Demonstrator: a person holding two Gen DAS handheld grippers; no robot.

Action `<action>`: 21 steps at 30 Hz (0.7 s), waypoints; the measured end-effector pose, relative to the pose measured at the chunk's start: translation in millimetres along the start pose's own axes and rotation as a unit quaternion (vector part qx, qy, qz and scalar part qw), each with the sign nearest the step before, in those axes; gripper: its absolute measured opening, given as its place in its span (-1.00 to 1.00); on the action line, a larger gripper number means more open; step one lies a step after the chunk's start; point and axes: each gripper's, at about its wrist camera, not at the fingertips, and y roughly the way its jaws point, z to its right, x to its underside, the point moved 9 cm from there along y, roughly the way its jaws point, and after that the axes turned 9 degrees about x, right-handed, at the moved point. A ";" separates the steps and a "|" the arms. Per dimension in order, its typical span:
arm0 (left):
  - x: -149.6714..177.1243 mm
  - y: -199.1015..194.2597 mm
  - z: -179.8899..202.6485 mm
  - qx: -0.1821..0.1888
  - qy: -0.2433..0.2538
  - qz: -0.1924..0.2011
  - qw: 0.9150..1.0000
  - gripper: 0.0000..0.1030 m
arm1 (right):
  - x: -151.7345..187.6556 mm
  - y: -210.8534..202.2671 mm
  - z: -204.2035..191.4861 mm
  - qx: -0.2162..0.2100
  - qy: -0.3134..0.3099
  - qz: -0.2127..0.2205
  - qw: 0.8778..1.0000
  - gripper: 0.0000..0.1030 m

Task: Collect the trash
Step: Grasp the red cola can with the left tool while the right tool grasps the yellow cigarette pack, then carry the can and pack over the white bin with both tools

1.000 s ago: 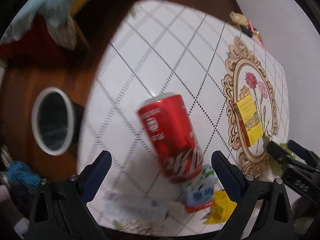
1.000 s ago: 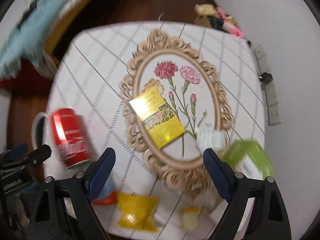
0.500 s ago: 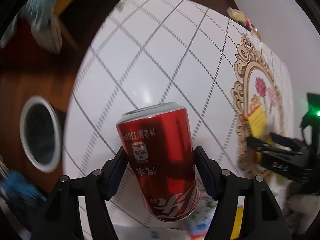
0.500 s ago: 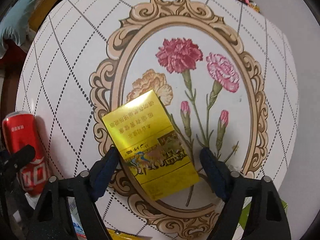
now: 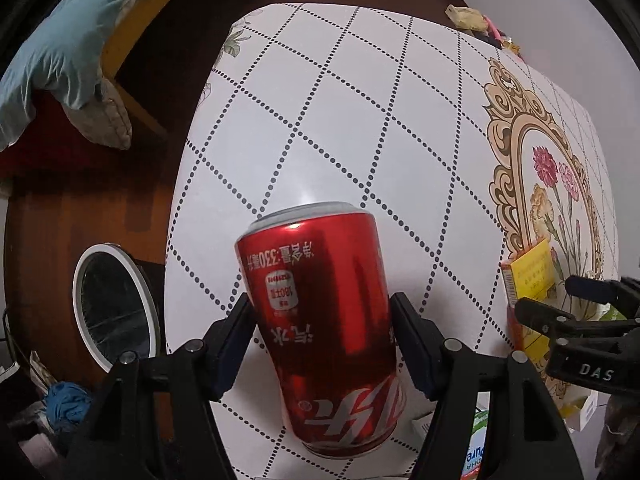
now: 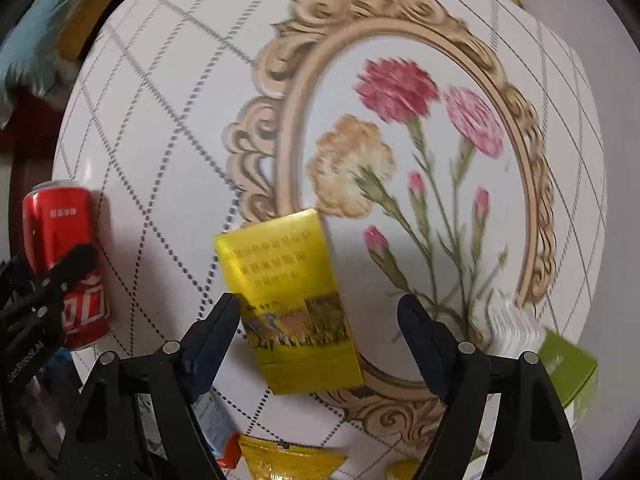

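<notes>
Both grippers picking trash off the table; bin drop still to come.

The left gripper (image 5: 322, 322) clamps the red soda can (image 5: 320, 320), upright, long axis vertical, just beside the waste bin (image 5: 114, 312). The right gripper (image 6: 318, 326), jaws apart and lately narrowing, straddles the flat yellow box (image 6: 288, 296), farther from the bin, long axis pointing away; it must close next.

The left tongs (image 5: 320, 342) have closed from wide open onto the red can (image 5: 320, 320), their pads now pressing its two sides. The right tongs (image 6: 318, 334) have dropped toward the bench (image 6: 168, 128) and narrowed a little around the yellow box (image 6: 288, 300), one pad at its left edge, the other clear of it
</notes>
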 end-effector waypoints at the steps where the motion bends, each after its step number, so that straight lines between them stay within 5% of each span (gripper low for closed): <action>1: -0.1 1.0 -1.9 -0.001 0.002 0.001 1.000 0.27 | -0.9 2.5 -1.4 0.006 -0.005 0.000 1.000 0.60; 10: -4.2 5.4 -2.8 -0.005 0.012 0.015 1.000 0.27 | 0.4 18.6 -24.4 0.031 -0.030 0.017 0.999 0.44; 16: -3.7 4.1 -4.4 -0.012 0.019 0.025 0.999 0.25 | -4.9 -21.6 -26.5 0.031 -0.030 0.027 0.999 0.16; 21: -4.2 -8.8 -6.1 -0.022 0.025 0.051 0.998 0.25 | 3.7 -21.1 -35.2 0.037 -0.017 0.032 0.999 0.16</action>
